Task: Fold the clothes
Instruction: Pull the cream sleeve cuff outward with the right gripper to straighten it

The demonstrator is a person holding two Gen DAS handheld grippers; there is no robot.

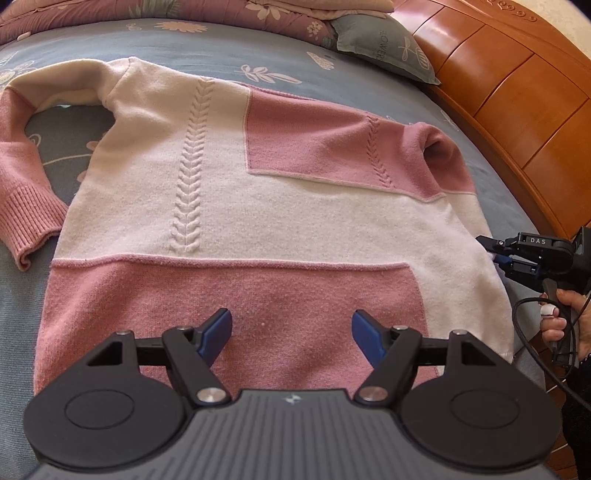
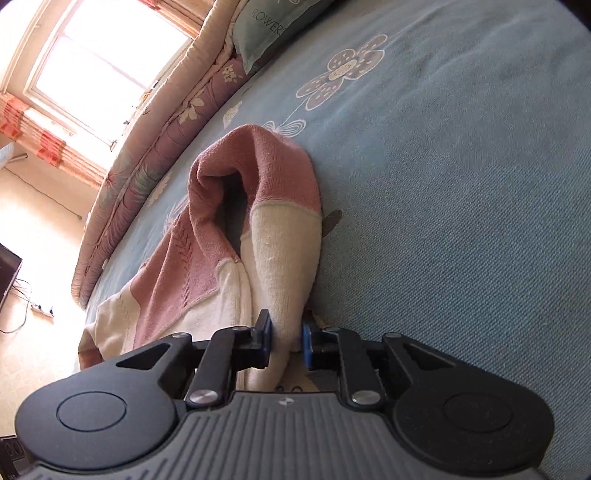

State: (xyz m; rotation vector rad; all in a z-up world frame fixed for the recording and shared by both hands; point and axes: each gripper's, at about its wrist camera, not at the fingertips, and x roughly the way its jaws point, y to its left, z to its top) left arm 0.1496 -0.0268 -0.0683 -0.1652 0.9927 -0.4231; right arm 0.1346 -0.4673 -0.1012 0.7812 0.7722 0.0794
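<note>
A pink and cream knit sweater (image 1: 236,206) lies flat on the blue bed. Its left sleeve (image 1: 26,206) bends down at the left, with a ribbed pink cuff. My left gripper (image 1: 291,332) is open and empty, just above the pink hem panel. My right gripper (image 1: 495,254) is at the sweater's right edge. In the right wrist view it (image 2: 286,341) is shut on the cream part of the right sleeve (image 2: 273,236), which is raised in a fold off the sheet.
The blue flowered bedsheet (image 2: 461,184) spreads all around. A grey pillow (image 1: 384,48) and a folded quilt (image 1: 155,11) lie at the far side. A wooden headboard (image 1: 517,96) runs along the right. A window (image 2: 99,62) is at the far left.
</note>
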